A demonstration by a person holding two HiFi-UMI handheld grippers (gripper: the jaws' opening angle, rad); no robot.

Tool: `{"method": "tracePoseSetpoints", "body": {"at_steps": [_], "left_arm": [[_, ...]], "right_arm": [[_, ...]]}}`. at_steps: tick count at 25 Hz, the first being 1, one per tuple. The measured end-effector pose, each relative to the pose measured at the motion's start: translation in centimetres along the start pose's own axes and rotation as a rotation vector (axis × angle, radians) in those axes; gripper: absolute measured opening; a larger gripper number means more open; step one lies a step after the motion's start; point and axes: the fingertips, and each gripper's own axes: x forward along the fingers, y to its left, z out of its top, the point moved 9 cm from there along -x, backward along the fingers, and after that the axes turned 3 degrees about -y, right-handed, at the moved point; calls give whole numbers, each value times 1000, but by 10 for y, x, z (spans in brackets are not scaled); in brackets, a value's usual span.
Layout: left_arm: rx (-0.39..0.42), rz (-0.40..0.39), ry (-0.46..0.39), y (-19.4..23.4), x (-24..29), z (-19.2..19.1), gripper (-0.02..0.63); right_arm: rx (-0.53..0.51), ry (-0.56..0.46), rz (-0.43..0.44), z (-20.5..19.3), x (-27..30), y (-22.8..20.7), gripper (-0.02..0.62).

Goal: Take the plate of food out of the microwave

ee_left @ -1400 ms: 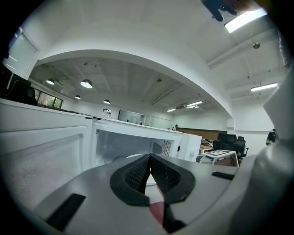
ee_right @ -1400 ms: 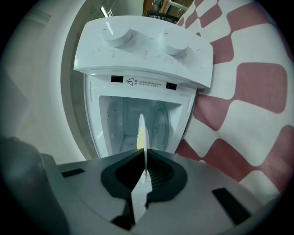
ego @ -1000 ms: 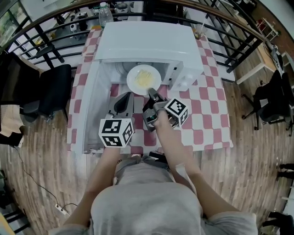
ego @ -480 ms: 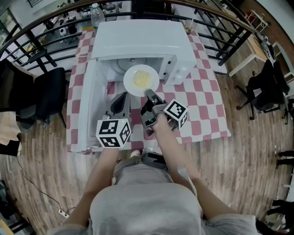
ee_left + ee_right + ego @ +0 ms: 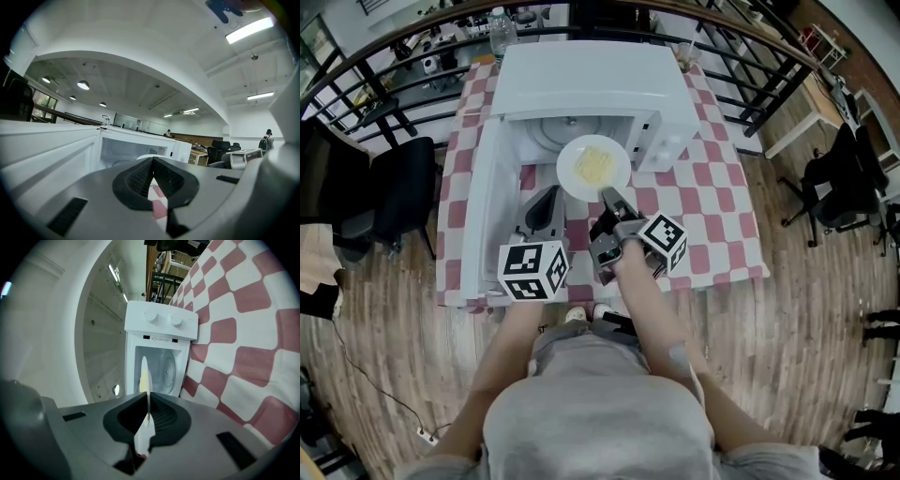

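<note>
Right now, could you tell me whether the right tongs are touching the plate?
Touching. The right gripper view shows the right tongs shut on the plate, its rim pinched edge-on between them.

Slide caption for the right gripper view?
Right gripper shut on the plate, seen edge-on before the open microwave.

White plate (image 5: 565,170), yellow food (image 5: 593,165) (possibly egg), held level, halfway out of white microwave (image 5: 591,89); door (image 5: 478,220) open to the left.
</note>
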Motion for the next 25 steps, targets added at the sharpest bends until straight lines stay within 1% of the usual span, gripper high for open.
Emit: {"method": "tracePoseSetpoints", "body": {"at_steps": [5,10,14,21,25], "left_arm": [[0,11,-19,-9,-1,1,3],[2,19,-30,-19,-7,0,3],[-3,32,-56,-25,-10,2,3],[-13,62,-80,-27,-15,6,3],[-7,63,-85,-30,-13,8,3]], "right_arm": [[-2,-6,3,4,-14,11,34],[-23,11,13,5,-26,22,34],[-34,17,27,6,-30,30,34],[-26,23,21,3,-36,32,34],[-21,22,18,4,-39,32,34]]}}
